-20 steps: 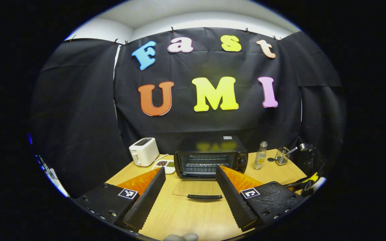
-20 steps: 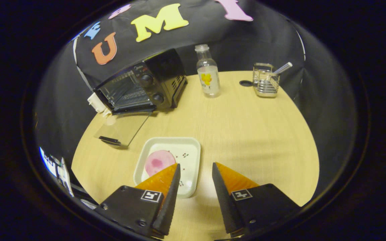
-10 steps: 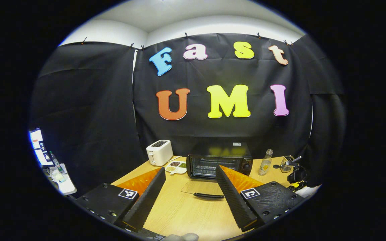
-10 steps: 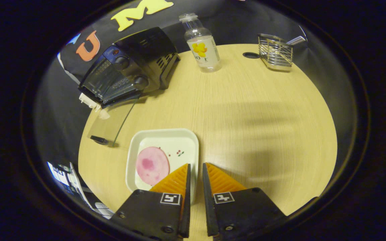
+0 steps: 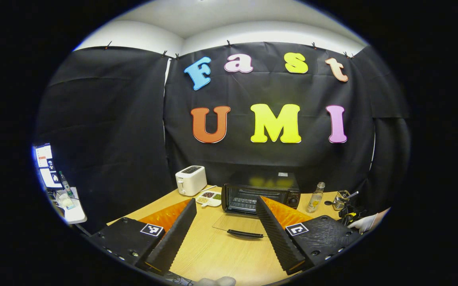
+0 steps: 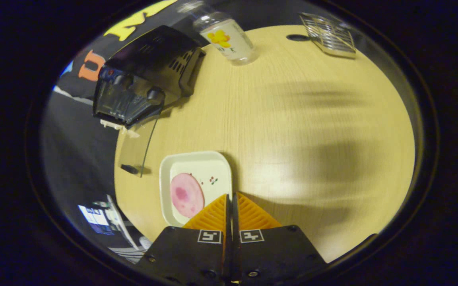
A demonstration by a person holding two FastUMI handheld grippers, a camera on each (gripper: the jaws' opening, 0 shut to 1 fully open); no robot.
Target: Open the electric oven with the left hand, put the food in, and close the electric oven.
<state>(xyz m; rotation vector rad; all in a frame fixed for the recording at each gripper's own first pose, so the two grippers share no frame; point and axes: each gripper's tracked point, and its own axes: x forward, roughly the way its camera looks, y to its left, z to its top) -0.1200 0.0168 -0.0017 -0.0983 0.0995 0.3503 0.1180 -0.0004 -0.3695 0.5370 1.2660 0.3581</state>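
The black electric oven stands at the back of the wooden table, and its glass door lies flat and open towards me. My left gripper is open, held well back from the door with nothing between its fingers. In the right gripper view the oven is at the upper left with its door down. A white square plate holds a round pink slice of food. My right gripper is shut on the plate's right rim.
A white toaster and a small dish of snacks sit left of the oven. A clear bottle and a wire rack stand right of it. A gloved hand shows at the table's right edge. Bare table lies right of the plate.
My right gripper dropped to the plate and closed from open onto its right rim. My left gripper drew back and to the left from the oven, still open.
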